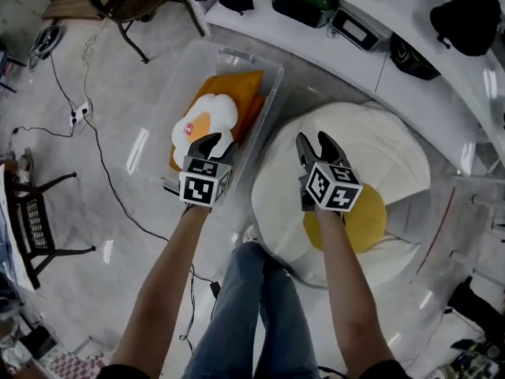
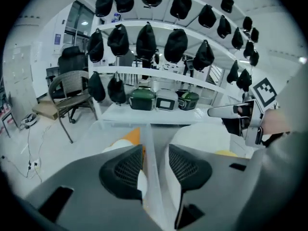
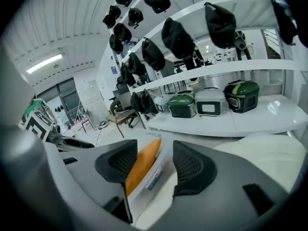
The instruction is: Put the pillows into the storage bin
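The storage bin (image 1: 154,144), clear plastic, stands on the floor left of centre in the head view. An orange pillow (image 1: 241,89) lies in it, with a small fried-egg pillow (image 1: 207,121) on top. A much larger fried-egg pillow (image 1: 371,156) lies outside, just beside the bin's right wall, filling the right middle of the frame.

The left gripper (image 1: 215,142) hangs over the bin's near right corner. Its jaws stand apart; in its own view the bin's wall runs up between the pads, and neither pad presses on it. The right gripper (image 1: 314,140) hangs over the large pillow's left part, jaws also apart, holding nothing; the orange pillow and bin wall show beyond the gap.

A white shelf (image 1: 371,61) curves along the top right, a chair (image 1: 130,6) stands at upper left, and cables (image 1: 102,156) trail across the floor.
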A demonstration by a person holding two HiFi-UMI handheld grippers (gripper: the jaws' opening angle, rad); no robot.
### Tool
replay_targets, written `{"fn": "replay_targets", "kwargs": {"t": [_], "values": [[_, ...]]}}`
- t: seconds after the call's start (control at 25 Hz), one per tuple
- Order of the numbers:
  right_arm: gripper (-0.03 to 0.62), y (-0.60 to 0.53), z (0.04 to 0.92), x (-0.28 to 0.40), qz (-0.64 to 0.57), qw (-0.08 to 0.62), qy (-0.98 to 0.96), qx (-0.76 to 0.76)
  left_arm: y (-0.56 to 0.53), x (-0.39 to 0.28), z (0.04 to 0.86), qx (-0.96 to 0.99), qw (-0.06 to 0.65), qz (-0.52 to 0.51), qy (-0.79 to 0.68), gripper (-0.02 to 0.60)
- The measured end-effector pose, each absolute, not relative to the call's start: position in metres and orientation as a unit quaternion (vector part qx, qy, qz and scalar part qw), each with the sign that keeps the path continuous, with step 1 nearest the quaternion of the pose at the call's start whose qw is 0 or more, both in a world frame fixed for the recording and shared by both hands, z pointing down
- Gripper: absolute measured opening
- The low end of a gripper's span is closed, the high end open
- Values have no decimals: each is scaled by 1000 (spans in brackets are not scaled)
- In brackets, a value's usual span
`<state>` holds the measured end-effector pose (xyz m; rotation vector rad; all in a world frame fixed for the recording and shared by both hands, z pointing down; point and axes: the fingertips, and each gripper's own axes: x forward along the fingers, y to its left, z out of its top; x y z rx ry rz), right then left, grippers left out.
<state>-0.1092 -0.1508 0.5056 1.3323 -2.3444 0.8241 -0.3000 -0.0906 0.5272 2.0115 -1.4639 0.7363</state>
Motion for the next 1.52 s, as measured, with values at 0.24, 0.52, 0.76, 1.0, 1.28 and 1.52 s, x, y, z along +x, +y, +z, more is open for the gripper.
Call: {"fn": "replay_targets", "kwargs": {"t": [0.24,0.52,0.76,1.0,1.28,1.52], "values": [[156,-131,473,32,281,117,-772,557,-112,-160,493,813,234,254,-469,162],[5,-78,395,168,235,62,-726,643,-105,-1,401,888,125,212,-389,31],[3,-25,283,221,180,21,-722,667,-71,57,284,915,91,157,-362,21],[2,23,166,234,138,-11,-714,686,-43,55,173,919,75,120,-368,20],[2,48,56,239,92,-52,-709,697,-14,61,78,930,50,82,-356,20],[2,63,16,235,64,-61,-697,711,-6,65,22,941,29,31,-336,20]]}}
